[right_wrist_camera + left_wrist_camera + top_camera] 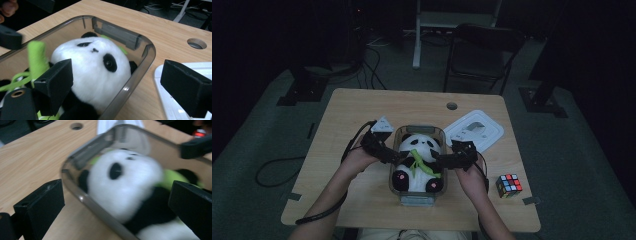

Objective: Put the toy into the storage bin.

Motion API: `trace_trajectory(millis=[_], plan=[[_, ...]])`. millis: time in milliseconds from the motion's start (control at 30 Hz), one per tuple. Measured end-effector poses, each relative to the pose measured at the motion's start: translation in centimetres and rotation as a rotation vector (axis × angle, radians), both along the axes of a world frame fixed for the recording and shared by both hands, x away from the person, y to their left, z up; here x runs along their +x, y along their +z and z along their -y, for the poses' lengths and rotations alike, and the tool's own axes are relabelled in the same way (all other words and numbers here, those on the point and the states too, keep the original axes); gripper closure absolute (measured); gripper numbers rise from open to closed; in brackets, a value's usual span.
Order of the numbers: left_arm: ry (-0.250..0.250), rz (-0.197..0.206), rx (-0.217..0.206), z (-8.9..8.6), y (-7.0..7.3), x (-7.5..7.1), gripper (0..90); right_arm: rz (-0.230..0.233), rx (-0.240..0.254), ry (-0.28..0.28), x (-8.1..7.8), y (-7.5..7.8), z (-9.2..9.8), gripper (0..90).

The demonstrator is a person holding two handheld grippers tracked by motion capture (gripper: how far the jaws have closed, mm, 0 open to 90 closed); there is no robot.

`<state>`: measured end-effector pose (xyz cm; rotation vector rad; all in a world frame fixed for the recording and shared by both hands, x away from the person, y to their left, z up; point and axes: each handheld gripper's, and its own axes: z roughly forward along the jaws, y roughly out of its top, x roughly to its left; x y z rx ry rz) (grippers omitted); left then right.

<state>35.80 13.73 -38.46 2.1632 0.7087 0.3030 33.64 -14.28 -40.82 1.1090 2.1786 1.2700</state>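
A panda plush (419, 150) with a green ribbon (417, 161) lies on its back in a clear grey plastic box (422, 200) at the table's middle. My left gripper (399, 157) reaches in from the box's left side. In the left gripper view the left gripper (117, 207) is open: one jaw is outside the box wall (82, 197), the other over the panda (125, 185). From the right side comes my right gripper (443, 161). That right gripper (120, 87) is open too, with one jaw inside against the panda (92, 67) and the other outside the rim (147, 50).
A white lid (474, 131) lies on the table just right of the box, under the right gripper's outer jaw (172, 110). A Rubik's cube (509, 185) sits at the front right. A cable hole (452, 106) is near the far edge. A chair (482, 50) stands beyond the table.
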Motion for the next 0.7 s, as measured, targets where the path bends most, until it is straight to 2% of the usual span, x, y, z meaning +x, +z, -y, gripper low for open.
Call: trace_trajectory(millis=[167, 300, 467, 533, 667, 700], plan=[[-0.055, 0.003, -0.013, -0.2, 0.4, -2.5, 1.1, 0.001, 0.010, -0.009, -0.8, 0.0, 0.8, 10.7], [-0.079, -0.003, -0.011, -0.5, 0.1, -3.8, 1.1, -0.003, 0.014, -0.025, -0.8, -0.1, 1.4, 10.7], [-0.105, -0.046, 0.032, -1.1, -0.9, -4.0, 1.1, -0.014, 0.018, -0.044, -0.8, -0.5, 2.0, 10.8], [-0.106, -0.072, 0.026, -1.1, -1.2, -3.8, 1.1, -0.022, 0.020, -0.047, -0.8, -0.7, 2.0, 10.7], [-0.066, -0.063, 0.080, -0.6, -1.9, -3.5, 1.1, -0.028, 0.014, -0.053, -0.9, -1.0, 2.1, 10.7], [-0.049, -0.051, 0.115, -0.4, -2.2, -3.5, 1.0, -0.029, 0.013, -0.055, -1.0, -1.1, 2.2, 10.7]])
